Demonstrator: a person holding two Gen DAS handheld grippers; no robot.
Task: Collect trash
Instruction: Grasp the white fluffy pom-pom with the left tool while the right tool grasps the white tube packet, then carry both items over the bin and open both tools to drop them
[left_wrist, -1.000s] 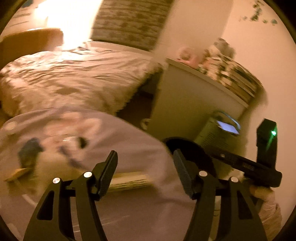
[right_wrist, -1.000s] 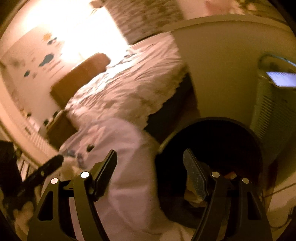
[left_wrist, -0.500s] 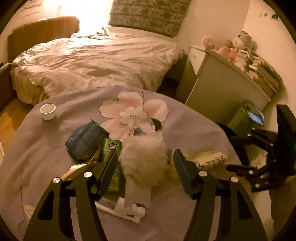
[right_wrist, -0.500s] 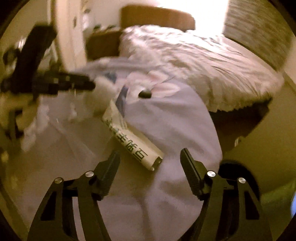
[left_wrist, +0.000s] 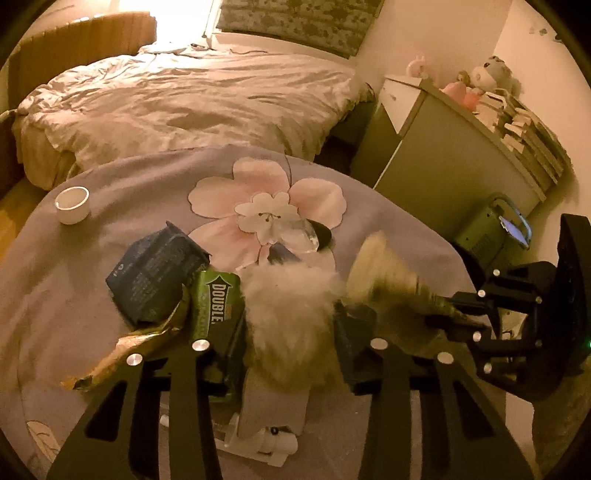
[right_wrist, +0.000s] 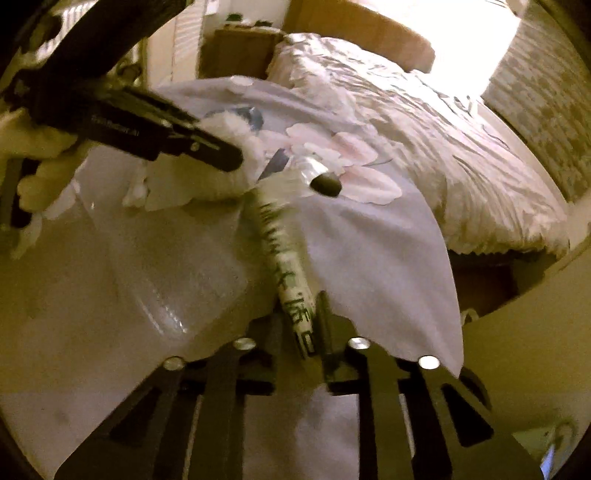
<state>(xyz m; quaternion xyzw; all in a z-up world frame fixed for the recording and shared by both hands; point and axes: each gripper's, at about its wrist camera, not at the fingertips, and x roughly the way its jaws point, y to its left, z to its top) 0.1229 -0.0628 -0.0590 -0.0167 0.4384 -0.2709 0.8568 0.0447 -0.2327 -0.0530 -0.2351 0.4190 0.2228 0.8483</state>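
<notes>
Trash: printed white wrapper pinched by right gripper, left gripper closing round white fluff

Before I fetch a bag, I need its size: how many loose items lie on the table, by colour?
White: 4, cup, fluffy wad, printed tube, plastic piece
Blue: 1, packet
Green: 1, gum pack
Gold: 1, wrapper
Clear: 1, bottle
Total: 8
</notes>
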